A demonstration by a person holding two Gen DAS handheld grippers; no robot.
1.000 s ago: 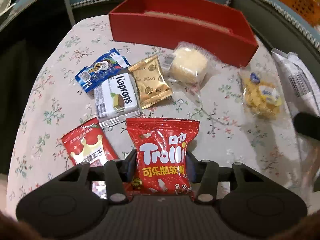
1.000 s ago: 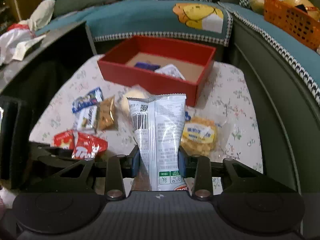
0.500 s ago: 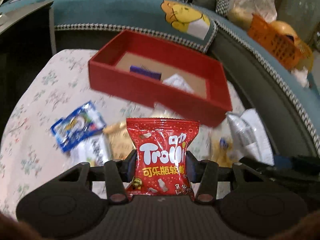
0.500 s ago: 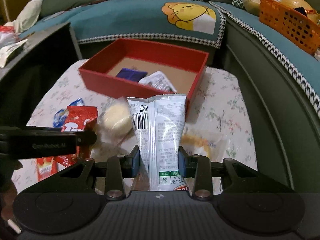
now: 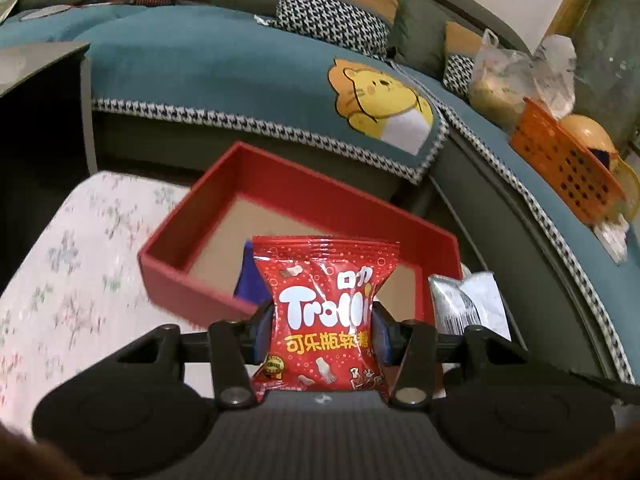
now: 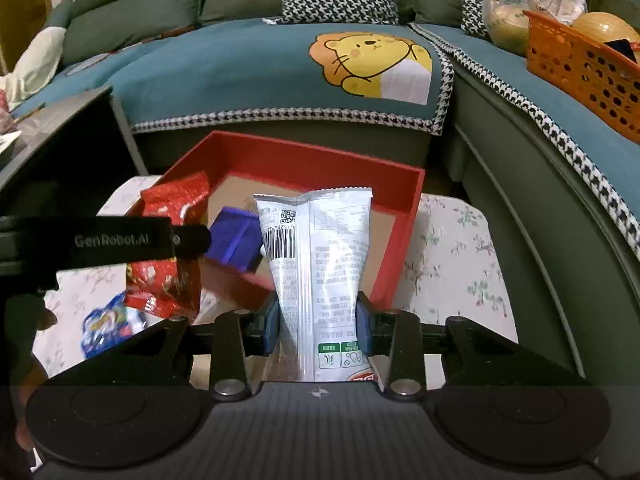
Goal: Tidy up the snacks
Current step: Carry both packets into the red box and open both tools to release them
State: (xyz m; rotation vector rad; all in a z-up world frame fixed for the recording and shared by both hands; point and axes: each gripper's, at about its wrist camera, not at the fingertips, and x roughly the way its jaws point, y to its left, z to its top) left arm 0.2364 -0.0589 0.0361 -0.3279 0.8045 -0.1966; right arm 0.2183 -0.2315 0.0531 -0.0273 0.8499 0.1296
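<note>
Left gripper (image 5: 324,330) pinches red Trolli bag (image 5: 326,312), right gripper (image 6: 318,326) pinches silver packet (image 6: 318,264), both hanging before red box (image 6: 400,248); blue packet (image 6: 234,240) inside.

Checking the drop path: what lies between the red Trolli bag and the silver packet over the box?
In the right wrist view, a blue packet lies in the red box, between the Trolli bag and silver packet.

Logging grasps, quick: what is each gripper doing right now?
Left gripper: closed on the red Trolli gummy bag.
Right gripper: closed on the silver snack packet.
</note>
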